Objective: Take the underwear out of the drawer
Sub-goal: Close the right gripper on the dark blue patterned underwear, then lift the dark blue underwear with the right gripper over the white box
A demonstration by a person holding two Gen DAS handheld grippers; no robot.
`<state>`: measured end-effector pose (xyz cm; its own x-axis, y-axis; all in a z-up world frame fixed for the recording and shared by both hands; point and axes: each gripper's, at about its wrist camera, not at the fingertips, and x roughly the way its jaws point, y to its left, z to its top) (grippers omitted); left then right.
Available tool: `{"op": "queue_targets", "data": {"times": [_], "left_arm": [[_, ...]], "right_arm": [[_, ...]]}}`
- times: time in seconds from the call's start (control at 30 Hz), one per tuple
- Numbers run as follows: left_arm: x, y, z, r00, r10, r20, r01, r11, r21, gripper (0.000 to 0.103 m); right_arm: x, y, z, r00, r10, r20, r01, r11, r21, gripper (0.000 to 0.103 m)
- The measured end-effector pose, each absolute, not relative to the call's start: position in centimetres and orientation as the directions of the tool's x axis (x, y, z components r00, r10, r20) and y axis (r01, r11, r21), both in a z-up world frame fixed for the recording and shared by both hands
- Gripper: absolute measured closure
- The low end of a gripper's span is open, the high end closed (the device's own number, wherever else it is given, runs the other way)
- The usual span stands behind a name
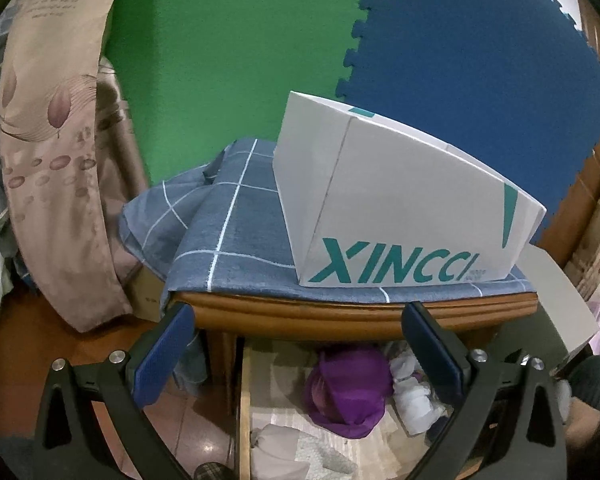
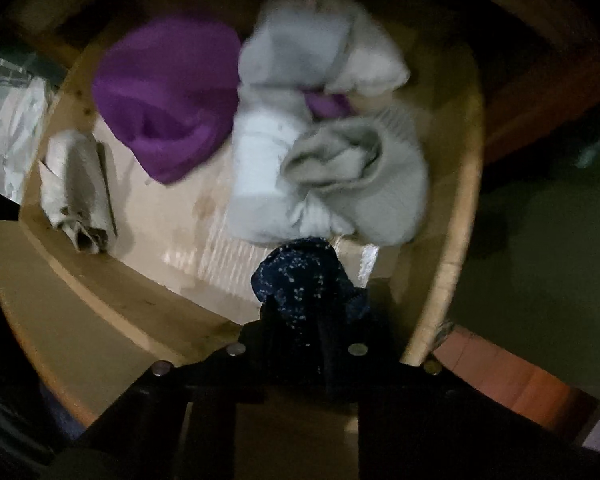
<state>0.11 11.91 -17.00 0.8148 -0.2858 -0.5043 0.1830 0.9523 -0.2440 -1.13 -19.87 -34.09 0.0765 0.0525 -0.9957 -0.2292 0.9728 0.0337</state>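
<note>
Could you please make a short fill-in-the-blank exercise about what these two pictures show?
1. The white box printed XINCC stands on a blue ____ cloth.
2. The right gripper has its jaws shut on a dark ____ garment.
3. The left gripper has its jaws ____.
4. The drawer is ____.

Missing words: checked; speckled; open; open

Left wrist view: evenly lit, sharp, strong fisheye bending at the rim. Right wrist view: dim, dark vignette around the edges; clothes ahead of the right claw (image 2: 300, 300) are motion-blurred, the claw itself nearly black
</note>
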Motion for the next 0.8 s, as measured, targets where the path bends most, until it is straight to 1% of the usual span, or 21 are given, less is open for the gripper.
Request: {"op": "queue_targets", "data": {"times": [0.1, 0.3, 0.6, 0.8], "left_arm": [[0.0, 11.8, -17.0, 0.817, -0.28, -0.504, 0.182, 0.955, -0.235, 0.001], [0.1, 12.1, -17.1, 0.82, -0.265, -0.507, 0.162, 0.957, -0.239, 0.001], [0.0, 12.0, -17.2, 0.82, -0.257, -0.511, 0.159, 0.961, -0.229, 0.001], [0.1, 12.1, -17.4, 0.813, -0.259, -0.521, 0.158, 0.96, -0.23, 0.001]], "right_arm": [[-2.6, -19.7, -31.2, 0.156, 0.086, -0.984, -0.223, 0.974, 0.049, 0.088], [-5.8, -19.0, -22.9, 0.333, 0.172, -0.927, -0.243, 0.966, 0.092, 0.088], [-6.6, -16.5, -10.9, 0.537, 0.23, -0.811, -0.301, 0.951, 0.071, 0.088], [-6.9, -15.0, -5.1, 0.629, 0.255, -0.734, -0.339, 0.94, 0.035, 0.088]]}}
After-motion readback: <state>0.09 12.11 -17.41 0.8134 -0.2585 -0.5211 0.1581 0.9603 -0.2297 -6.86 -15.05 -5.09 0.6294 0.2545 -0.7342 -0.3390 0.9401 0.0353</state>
